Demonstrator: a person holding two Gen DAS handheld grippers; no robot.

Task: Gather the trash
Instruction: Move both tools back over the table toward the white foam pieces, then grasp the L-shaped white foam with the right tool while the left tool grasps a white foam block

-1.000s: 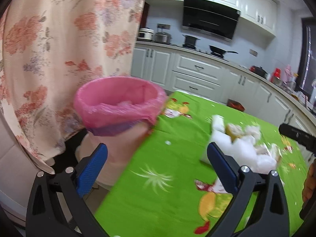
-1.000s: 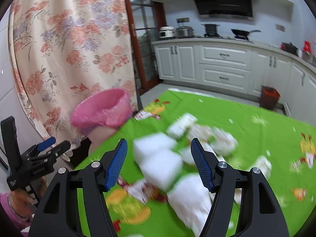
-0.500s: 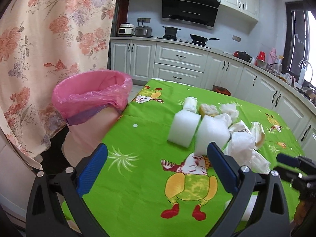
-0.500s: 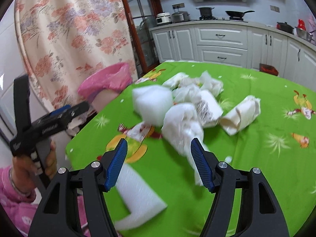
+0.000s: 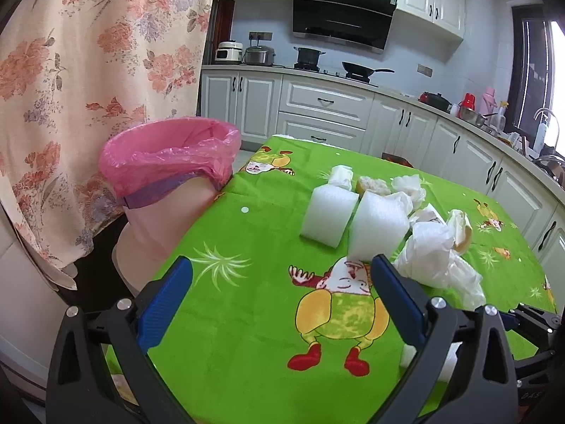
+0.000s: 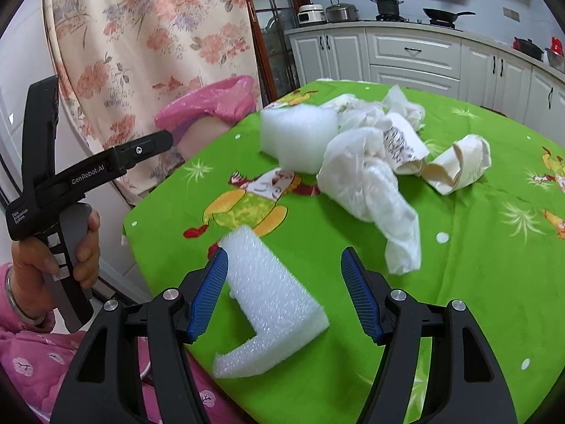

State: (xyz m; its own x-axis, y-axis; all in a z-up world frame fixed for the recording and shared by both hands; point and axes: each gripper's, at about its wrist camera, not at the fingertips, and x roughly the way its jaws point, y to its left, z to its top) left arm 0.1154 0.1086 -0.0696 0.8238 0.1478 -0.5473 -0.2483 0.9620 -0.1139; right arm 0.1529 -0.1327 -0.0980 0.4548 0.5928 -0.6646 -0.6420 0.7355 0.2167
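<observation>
The left gripper (image 5: pixel 280 295) stands wide and empty above the green worktop (image 5: pixel 247 335); 2 foam blocks (image 5: pixel 353 226) and crumpled paper (image 5: pixel 434 251) lie mid-worktop, the pink-lined bin (image 5: pixel 169 173) beside its left edge. The right gripper (image 6: pixel 284 288) stands wide around an L-shaped foam piece (image 6: pixel 268 304) at the near edge, neither pad pressing it.

Both fisheye views were bright and evenly lit, with colours saturated on the vivid green printed tablecloth (image 5: pixel 247 318). Daylight glared from the dark-framed window (image 5: pixel 543 81) at the right edge, blown out white. Shadows were soft and faint. Focus was sharp, without motion blur. Straight white kitchen cabinets (image 6: pixel 416 53) bowed, and black vignetting filled the corners.
</observation>
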